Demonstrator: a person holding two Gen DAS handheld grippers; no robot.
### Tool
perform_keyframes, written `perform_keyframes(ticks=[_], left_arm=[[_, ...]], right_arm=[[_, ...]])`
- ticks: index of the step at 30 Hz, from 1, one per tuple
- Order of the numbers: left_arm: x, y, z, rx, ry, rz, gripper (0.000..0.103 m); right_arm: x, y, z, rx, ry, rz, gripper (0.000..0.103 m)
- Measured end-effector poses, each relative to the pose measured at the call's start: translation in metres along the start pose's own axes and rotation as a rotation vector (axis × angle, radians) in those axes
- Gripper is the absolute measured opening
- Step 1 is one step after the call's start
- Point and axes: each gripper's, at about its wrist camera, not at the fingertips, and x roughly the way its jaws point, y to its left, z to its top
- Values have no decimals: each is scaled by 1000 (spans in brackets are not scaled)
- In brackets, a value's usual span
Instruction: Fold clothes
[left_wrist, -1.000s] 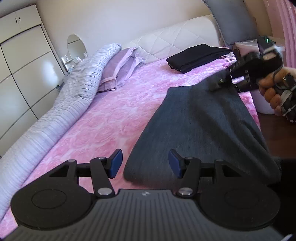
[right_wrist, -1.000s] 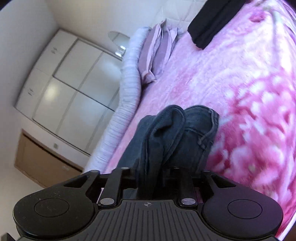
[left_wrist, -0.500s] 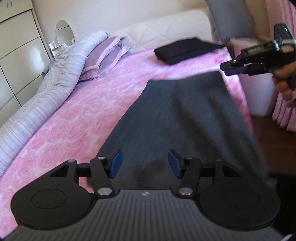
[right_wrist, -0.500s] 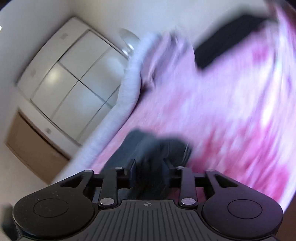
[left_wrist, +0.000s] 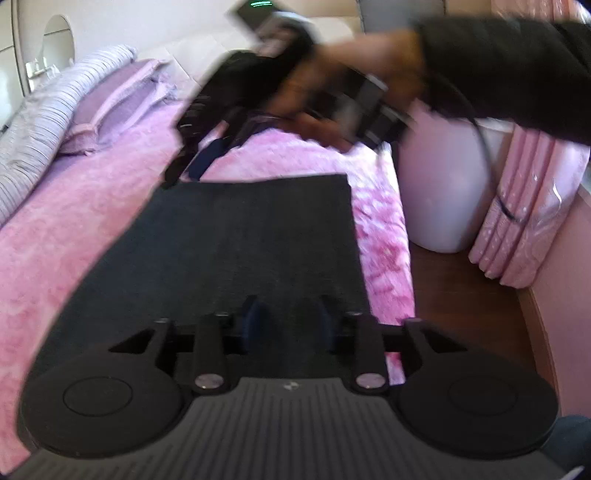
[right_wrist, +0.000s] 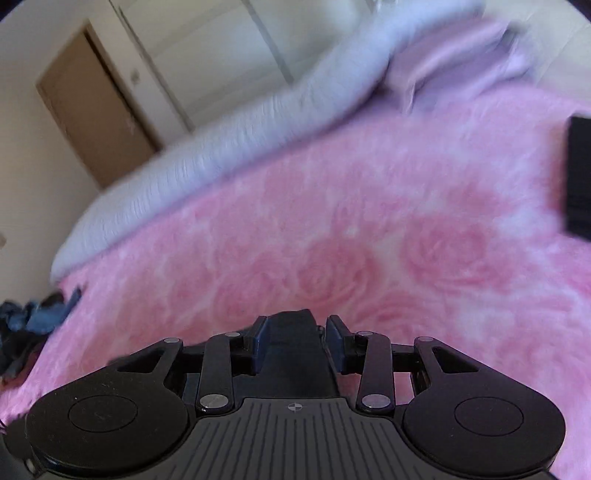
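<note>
My left tool (left_wrist: 288, 319) is closing over the near end of the dark grey garment (left_wrist: 236, 251), cloth between the pads. My right tool (right_wrist: 297, 341) has its pads apart around that garment's far corner. Garment lies flat on the pink bed (left_wrist: 74, 221).

Right gripper (right_wrist: 295, 345) hangs over the pink rose bedspread (right_wrist: 369, 240), dark fabric corner (right_wrist: 291, 332) sitting between its parted jaws.
</note>
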Motion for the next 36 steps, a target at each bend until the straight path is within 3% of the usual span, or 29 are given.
perform_keyframes(ticks=[1, 2, 4, 6, 9, 12, 13, 14, 15, 16, 18, 21, 23, 25, 27, 28, 30, 31, 33, 36], left_arm=[[1, -3, -4, 3, -7, -1, 18], [1, -6, -7, 12, -20, 9, 16], [2, -15, -11, 49, -36, 33, 6], [5, -27, -13, 94, -37, 48, 0], [7, -36, -13, 135, -35, 62, 0], [2, -25, -11, 41, -35, 35, 0], [-2, -20, -11, 8, -38, 35, 5], [-8, -15, -12, -23, -44, 45, 12], [-15, -10, -13, -55, -58, 69, 28], [-24, -2, -15, -94, -80, 91, 34], [-44, 18, -25, -187, -108, 133, 33], [-58, 51, -46, -269, -71, 214, 32], [-60, 74, -62, -292, -20, 266, 33], [-57, 92, -77, -273, -5, 254, 32], [-60, 103, -85, -267, -17, 214, 29], [-65, 104, -84, -271, -16, 228, 25], [-75, 105, -82, -278, -11, 260, 25], [-81, 106, -84, -284, -13, 292, 30], [-97, 111, -90, -305, -23, 347, 31], [-116, 123, -104, -386, -41, 366, 31]], right_arm=[[16, -8, 9, 20, 65, 19, 37], [23, -10, 12, 16, 98, 11, 25], [37, -11, 17, 15, 134, 17, 20], [50, -12, 23, 23, 122, 10, 15], [74, -19, 33, 29, 81, -36, 6], [61, -18, 36, 55, 1, -32, 6], [48, -14, 33, 50, -31, -39, 6], [33, -9, 30, 38, -63, -52, 8], [18, -3, 26, 27, -95, -65, 12], [2, 4, 19, 1, -122, -79, 13], [-33, 24, -10, -55, -169, -96, 19], [-69, 43, -68, -111, -228, -49, 24], [-70, 43, -102, -135, -190, -71, 25], [-68, 31, -127, -118, -185, -115, 23], [-81, 28, -138, -27, -238, -119, 24], [-87, 31, -142, 4, -259, -136, 24], [-100, 46, -154, 14, -297, -188, 35], [-104, 51, -161, 24, -314, -192, 40], [-111, 57, -178, 90, -358, -168, 62], [-104, 61, -198, 228, -404, -92, 70]])
